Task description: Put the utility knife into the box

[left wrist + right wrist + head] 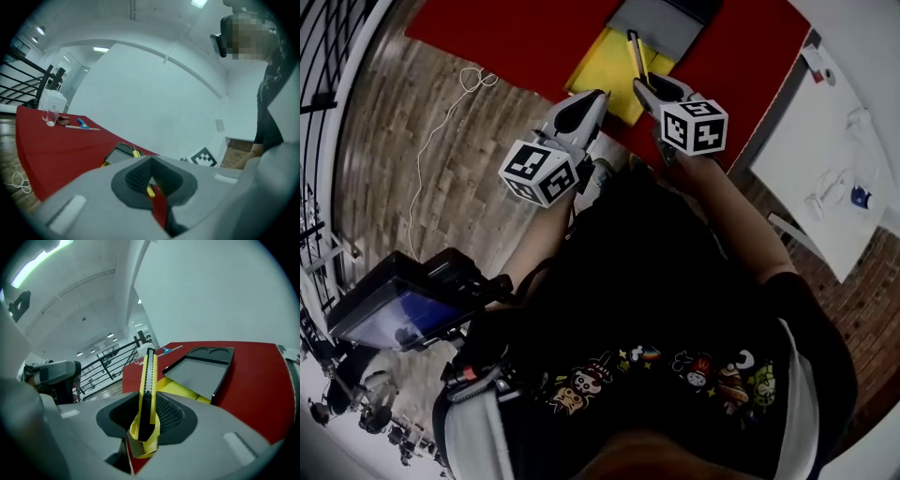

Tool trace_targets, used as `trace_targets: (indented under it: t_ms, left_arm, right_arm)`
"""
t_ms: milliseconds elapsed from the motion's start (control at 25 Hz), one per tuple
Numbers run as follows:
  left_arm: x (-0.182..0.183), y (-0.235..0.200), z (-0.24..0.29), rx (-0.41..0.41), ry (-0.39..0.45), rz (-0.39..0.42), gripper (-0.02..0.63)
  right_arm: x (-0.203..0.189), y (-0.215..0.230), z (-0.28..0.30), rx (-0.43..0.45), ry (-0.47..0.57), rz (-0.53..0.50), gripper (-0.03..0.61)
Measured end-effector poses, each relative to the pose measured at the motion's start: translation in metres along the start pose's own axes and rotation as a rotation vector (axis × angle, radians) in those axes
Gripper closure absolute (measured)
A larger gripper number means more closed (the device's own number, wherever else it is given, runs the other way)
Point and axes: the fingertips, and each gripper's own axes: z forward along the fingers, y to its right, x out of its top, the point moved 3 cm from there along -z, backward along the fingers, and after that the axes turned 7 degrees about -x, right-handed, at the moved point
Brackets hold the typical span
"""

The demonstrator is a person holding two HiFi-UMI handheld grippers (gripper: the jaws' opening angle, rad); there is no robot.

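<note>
On my screen the person wore a black T-shirt (pixel 656 281) with short sleeves, and a row of small colourful cartoon figures (pixel 675 367) was printed across it. The left gripper (pixel 600 95) and the right gripper (pixel 640 85) had pale grey bodies with dark ribbed pads (pixel 169 414), and each carried a cube (pixel 695 126) with black-and-white square markers

Yellow-black utility knife (pixel 146 380) — clamped in right gripper (pixel 148 420) — points toward grey box (pixel 199 373).
</note>
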Motion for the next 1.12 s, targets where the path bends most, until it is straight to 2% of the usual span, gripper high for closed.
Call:
trace_targets:
  t_ms: [160,440,640,760,840,1000,1120]
  left_arm:
    - [-0.019,-0.029,0.011,0.049,-0.050,-0.004,0.612]
    - [-0.052,-0.055,0.030,0.103,-0.130,-0.039,0.612]
    - [-0.077,-0.085,0.042,0.198,-0.245,-0.053,0.612]
    - [-0.090,-0.094,0.046,0.248,-0.313,-0.051,0.612]
    - [-0.095,-0.096,0.047,0.255,-0.345,-0.056,0.612]
    - [-0.097,-0.097,0.047,0.252,-0.361,-0.058,0.612]
    - [-0.092,-0.098,0.046,0.256,-0.349,-0.056,0.612]
  right_arm:
    - [-0.013,0.014,0.030,-0.037,-0.085,-0.028,0.439]
    - [-0.024,0.023,0.064,-0.113,-0.237,-0.134,0.439]
    - [-0.031,0.023,0.091,-0.156,-0.367,-0.204,0.439]
    - [-0.041,0.020,0.094,-0.175,-0.464,-0.194,0.439]
    - [-0.038,0.021,0.103,-0.190,-0.472,-0.214,0.439]
    - [-0.041,0.024,0.119,-0.216,-0.525,-0.251,0.439]
    - [-0.048,0.027,0.124,-0.228,-0.596,-0.236,0.438]
